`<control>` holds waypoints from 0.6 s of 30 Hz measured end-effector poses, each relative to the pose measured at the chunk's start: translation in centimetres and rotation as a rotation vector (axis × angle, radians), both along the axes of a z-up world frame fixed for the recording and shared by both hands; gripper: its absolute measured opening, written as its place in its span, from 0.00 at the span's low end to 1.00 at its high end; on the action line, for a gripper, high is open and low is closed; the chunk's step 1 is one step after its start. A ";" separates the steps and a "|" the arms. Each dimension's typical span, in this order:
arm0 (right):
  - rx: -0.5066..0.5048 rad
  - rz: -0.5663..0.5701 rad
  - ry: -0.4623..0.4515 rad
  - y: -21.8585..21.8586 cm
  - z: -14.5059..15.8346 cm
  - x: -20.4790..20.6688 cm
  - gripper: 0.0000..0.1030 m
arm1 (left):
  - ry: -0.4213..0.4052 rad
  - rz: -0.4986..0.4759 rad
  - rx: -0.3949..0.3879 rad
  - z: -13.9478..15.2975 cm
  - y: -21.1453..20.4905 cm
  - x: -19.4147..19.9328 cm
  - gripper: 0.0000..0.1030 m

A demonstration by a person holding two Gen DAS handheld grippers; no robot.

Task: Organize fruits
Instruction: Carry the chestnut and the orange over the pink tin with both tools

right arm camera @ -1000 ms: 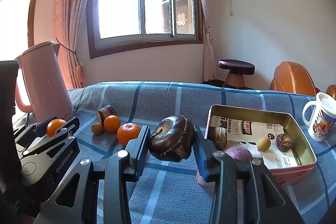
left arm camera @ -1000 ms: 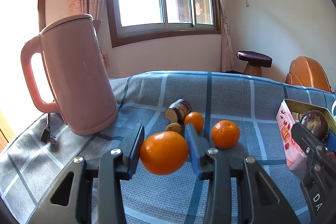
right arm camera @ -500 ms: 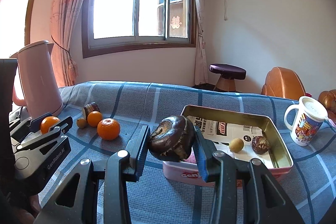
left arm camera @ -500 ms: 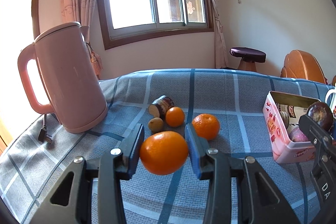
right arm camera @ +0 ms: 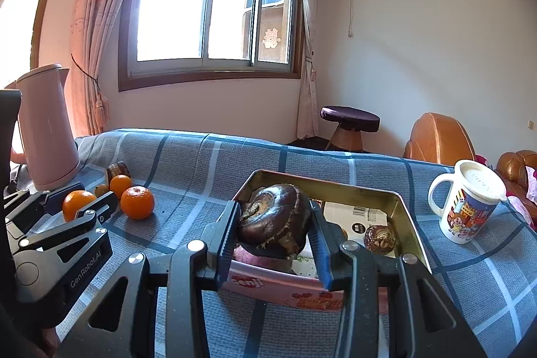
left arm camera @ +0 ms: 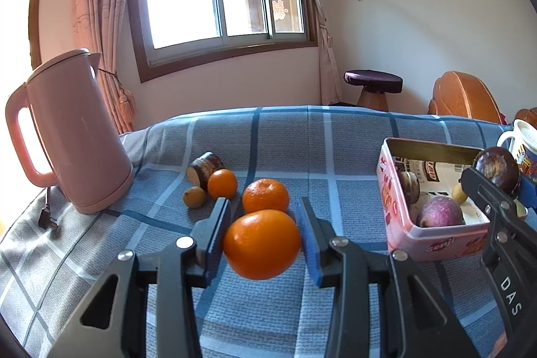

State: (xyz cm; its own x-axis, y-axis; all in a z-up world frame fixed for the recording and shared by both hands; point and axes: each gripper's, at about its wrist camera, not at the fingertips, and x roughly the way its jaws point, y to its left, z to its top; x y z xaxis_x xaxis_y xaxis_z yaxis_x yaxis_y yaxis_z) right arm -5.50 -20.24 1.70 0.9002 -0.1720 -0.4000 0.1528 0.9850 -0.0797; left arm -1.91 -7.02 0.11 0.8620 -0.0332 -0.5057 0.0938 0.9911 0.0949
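Note:
My left gripper is shut on a smooth orange, held above the blue checked cloth. Behind it on the cloth lie a second orange, a smaller one, a little yellow-brown fruit and a dark cut piece. My right gripper is shut on a dark brown knobbly fruit, which hangs over the near left part of the pink tin. Inside the tin lie a purple fruit, a dark round one and a small yellow one.
A pink kettle stands at the left of the table, its plug on the cloth. A printed mug stands right of the tin. Beyond the table are a stool and a wooden chair.
Both grippers have moved right with their fruit still gripped. The tin has come nearer, and the dark fruit now hangs over it instead of left of it.

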 end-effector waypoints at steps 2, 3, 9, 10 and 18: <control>-0.004 -0.010 0.000 -0.7 0.1 0.1 0.41 | 0.003 -0.016 0.000 0.0 -0.7 0.1 0.41; -0.006 -0.015 0.001 -1.1 0.1 0.1 0.41 | 0.003 -0.024 0.000 0.0 -1.2 0.1 0.41; -0.002 -0.043 0.004 -3.4 0.1 0.3 0.41 | 0.005 -0.086 -0.015 0.0 -4.0 0.2 0.41; -0.005 -0.048 0.003 -3.8 0.1 0.4 0.41 | 0.003 -0.096 -0.015 0.0 -4.4 0.2 0.41; 0.003 -0.114 0.000 -7.5 0.3 0.5 0.41 | -0.012 -0.165 -0.031 0.6 -7.8 0.5 0.41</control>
